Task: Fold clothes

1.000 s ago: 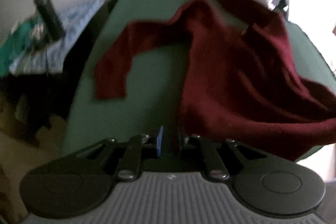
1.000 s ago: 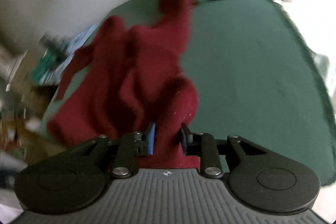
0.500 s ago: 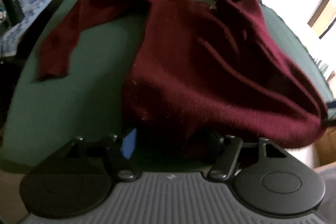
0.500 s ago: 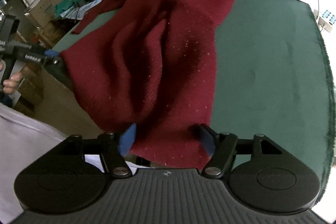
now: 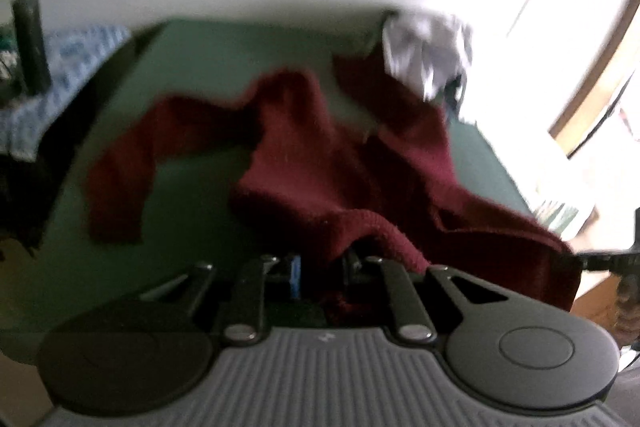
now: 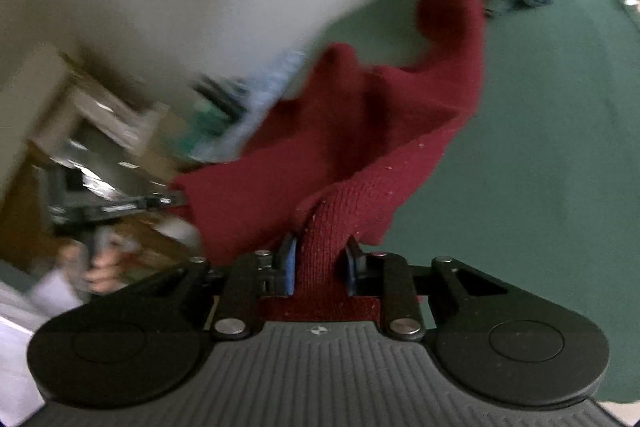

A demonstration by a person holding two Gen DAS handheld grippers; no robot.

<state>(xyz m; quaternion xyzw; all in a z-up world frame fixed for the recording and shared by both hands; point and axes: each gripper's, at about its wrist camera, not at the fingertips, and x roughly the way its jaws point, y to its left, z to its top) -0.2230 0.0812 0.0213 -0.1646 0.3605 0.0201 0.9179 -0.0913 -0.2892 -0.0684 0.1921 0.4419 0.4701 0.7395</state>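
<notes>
A dark red knit sweater lies rumpled on the green table, one sleeve stretched out to the left. My left gripper is shut on a bunched edge of the hem, which folds over its right finger. In the right wrist view the same sweater hangs lifted between both grippers. My right gripper is shut on a gathered ribbed strip of the hem. The left gripper shows there at the left, held by a hand. Both views are blurred by motion.
A heap of white cloth lies at the table's far end, over the sweater's far sleeve. A blue patterned cloth and a dark upright bottle are beyond the table's left edge. Cardboard boxes stand by the wall.
Half a second ago both grippers stood open around the hem; now both have shut on it. The sweater's near edge has risen and bunched up.
</notes>
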